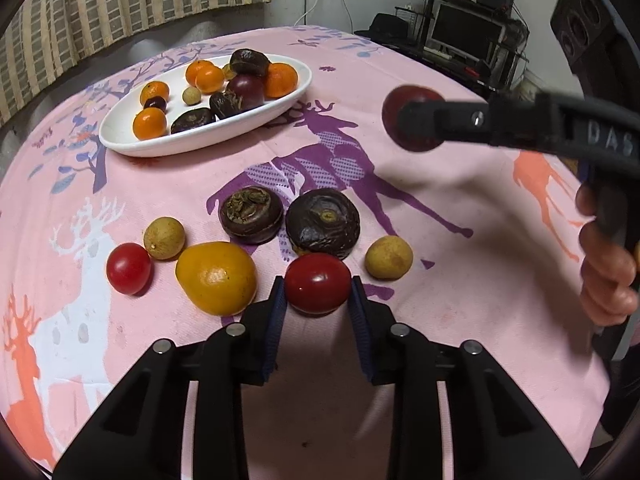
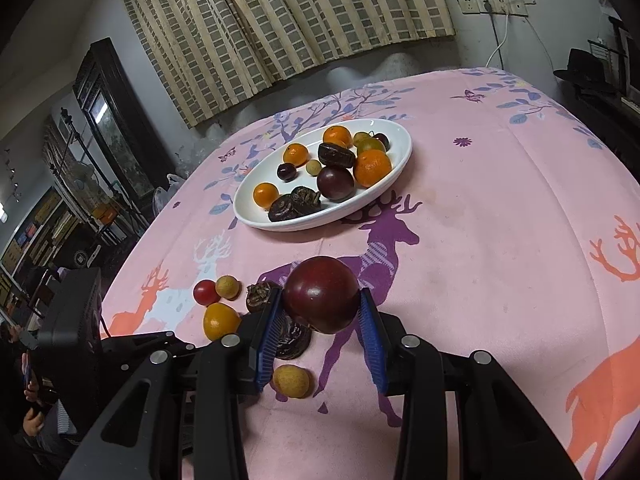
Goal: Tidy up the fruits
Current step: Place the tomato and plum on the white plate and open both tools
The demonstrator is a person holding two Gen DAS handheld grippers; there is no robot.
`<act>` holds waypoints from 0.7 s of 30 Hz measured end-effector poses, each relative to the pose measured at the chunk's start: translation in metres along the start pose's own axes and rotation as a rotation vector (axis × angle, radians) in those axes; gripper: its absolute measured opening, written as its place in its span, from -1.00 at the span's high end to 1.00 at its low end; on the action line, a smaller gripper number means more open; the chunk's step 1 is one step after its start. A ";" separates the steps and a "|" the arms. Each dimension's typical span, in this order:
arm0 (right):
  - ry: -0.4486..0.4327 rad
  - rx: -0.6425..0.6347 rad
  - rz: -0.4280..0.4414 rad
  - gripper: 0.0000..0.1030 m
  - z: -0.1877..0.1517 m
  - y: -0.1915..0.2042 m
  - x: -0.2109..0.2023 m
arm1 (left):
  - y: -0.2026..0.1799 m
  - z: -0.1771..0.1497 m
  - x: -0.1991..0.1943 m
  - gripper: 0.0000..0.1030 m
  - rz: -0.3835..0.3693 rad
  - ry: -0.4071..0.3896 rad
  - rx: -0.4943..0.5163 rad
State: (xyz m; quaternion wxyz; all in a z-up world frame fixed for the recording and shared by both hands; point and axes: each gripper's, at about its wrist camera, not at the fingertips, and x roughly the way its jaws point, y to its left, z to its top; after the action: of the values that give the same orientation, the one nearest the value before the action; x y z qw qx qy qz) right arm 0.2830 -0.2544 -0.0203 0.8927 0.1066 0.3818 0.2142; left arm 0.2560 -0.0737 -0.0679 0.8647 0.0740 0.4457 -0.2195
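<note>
Our left gripper (image 1: 318,292) clamps a cherry tomato (image 1: 317,283) low over the bench (image 1: 460,280); our right gripper (image 2: 320,312) holds a dark red plum (image 2: 321,294) aloft, short of the white plate (image 2: 256,216). Both fruits are smooth and round, so we risk one squirting free or bruising the tomato.

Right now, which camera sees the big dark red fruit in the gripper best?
The right wrist view. The dark red fruit sits close and nearly whole between the right gripper's blue pads. In the left wrist view the same fruit looks smaller and farther off, with a black finger of that gripper across it.
</note>
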 end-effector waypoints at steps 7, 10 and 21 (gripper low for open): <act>-0.018 -0.019 -0.010 0.25 -0.001 0.006 -0.002 | 0.014 0.008 -0.036 0.41 -0.019 -0.048 -0.024; -0.063 -0.052 0.000 0.25 0.021 0.018 -0.009 | 0.035 0.037 -0.066 0.41 -0.005 -0.098 -0.010; -0.037 -0.131 -0.066 0.25 0.126 0.037 0.095 | 0.140 0.165 -0.003 0.41 0.126 -0.121 -0.150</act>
State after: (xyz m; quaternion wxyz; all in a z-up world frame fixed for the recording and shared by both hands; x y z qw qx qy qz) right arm 0.4223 -0.1815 0.0191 0.9114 0.0394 0.3536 0.2070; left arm 0.4388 -0.0010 0.0230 0.9052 0.0237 0.4023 -0.1350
